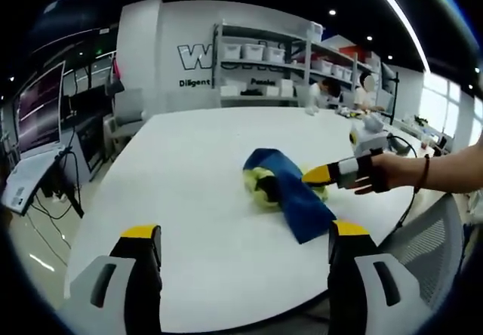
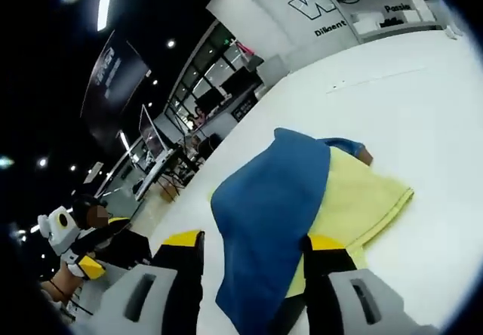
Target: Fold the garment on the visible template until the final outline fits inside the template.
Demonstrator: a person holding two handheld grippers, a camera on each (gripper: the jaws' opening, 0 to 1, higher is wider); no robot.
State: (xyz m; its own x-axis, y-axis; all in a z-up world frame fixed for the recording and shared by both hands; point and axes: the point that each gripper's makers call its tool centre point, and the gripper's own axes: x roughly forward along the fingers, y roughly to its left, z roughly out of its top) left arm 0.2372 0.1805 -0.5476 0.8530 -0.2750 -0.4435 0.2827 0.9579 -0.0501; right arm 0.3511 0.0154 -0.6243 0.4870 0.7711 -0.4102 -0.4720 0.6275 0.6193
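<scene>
While our left gripper (image 1: pixel 245 248) hangs low over the near edge of the round white table (image 1: pixel 189 199), its two yellow-tipped black jaws stand wide apart and touch nothing. Ahead of them, well apart, lies the crumpled blue and yellow cloth garment (image 1: pixel 290 192), bunched in a heap near the middle of the tabletop.

From the right of the left gripper view, our forearm reaches in level above the table, the hand wrapped round the right gripper (image 1: pixel 321 174), whose yellow tip sits at the garment's right side. In the right gripper view that gripper (image 2: pixel 253 248) is tilted, its jaws spread apart, and the blue layer (image 2: pixel 264 207) hangs down between them, draped over the yellow layer (image 2: pixel 358 199). We cannot tell whether either jaw presses the cloth.

Beyond the table stand grey shelves with white bins (image 1: pixel 264 63) against the wall.
</scene>
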